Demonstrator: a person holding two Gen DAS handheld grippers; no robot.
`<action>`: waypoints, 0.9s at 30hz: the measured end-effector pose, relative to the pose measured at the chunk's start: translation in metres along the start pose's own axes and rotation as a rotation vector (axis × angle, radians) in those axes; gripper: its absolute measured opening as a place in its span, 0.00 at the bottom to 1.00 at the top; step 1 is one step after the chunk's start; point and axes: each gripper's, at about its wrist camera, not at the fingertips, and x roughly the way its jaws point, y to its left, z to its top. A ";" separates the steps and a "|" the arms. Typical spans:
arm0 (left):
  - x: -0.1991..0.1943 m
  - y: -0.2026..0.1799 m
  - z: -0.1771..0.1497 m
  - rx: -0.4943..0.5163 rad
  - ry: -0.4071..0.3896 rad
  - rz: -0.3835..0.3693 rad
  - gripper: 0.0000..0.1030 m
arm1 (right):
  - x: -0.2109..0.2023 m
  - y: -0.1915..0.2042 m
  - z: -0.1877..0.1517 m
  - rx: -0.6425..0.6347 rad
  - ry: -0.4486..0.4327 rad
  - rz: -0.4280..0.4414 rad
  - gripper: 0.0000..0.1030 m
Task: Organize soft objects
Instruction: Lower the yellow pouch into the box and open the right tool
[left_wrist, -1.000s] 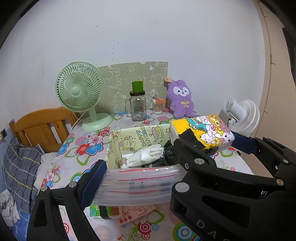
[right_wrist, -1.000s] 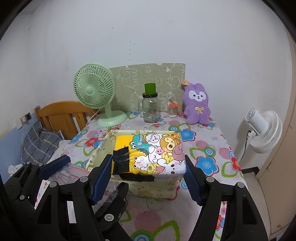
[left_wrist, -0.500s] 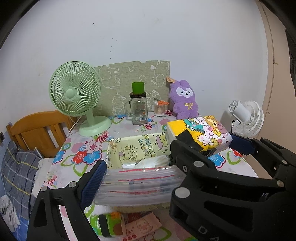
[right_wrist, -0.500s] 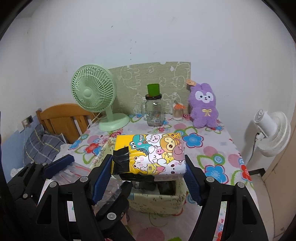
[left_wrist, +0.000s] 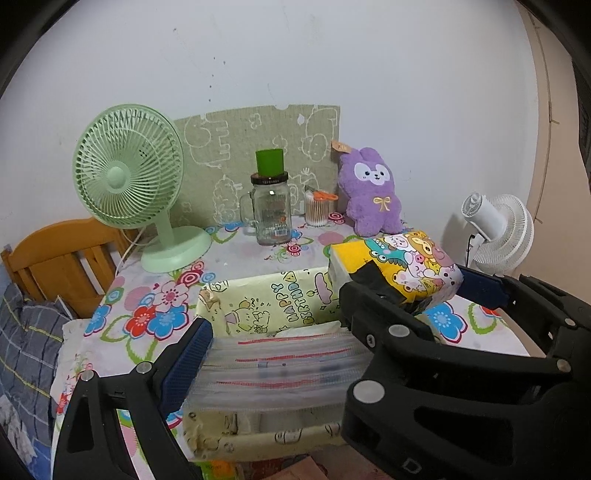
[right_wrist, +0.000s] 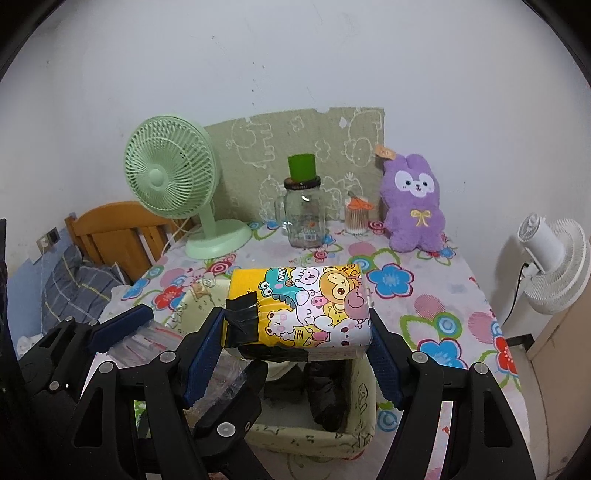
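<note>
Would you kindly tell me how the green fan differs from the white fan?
The green fan stands on the flowered table, facing forward; the white fan sits off the table's right edge, turned sideways. The green fan rises on a slim stalk from a round base; the white fan's base is hidden. Both have round slatted grilles.

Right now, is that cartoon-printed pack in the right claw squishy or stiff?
Probably squishy: the cartoon pack has rounded, puffy corners between the right claw pads. Likely light, since it hangs unsupported above the fabric bin. Its glossy wrapper may be slippery.
</note>
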 end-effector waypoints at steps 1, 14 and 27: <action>0.003 0.000 0.000 -0.001 0.001 -0.004 0.94 | 0.003 -0.001 0.000 0.002 0.004 0.000 0.72; 0.035 0.009 -0.001 -0.030 0.044 -0.048 1.00 | 0.035 -0.007 -0.002 -0.008 0.048 0.006 0.72; 0.032 0.008 -0.001 -0.026 0.047 -0.014 1.00 | 0.038 -0.008 -0.004 0.018 0.053 0.042 0.75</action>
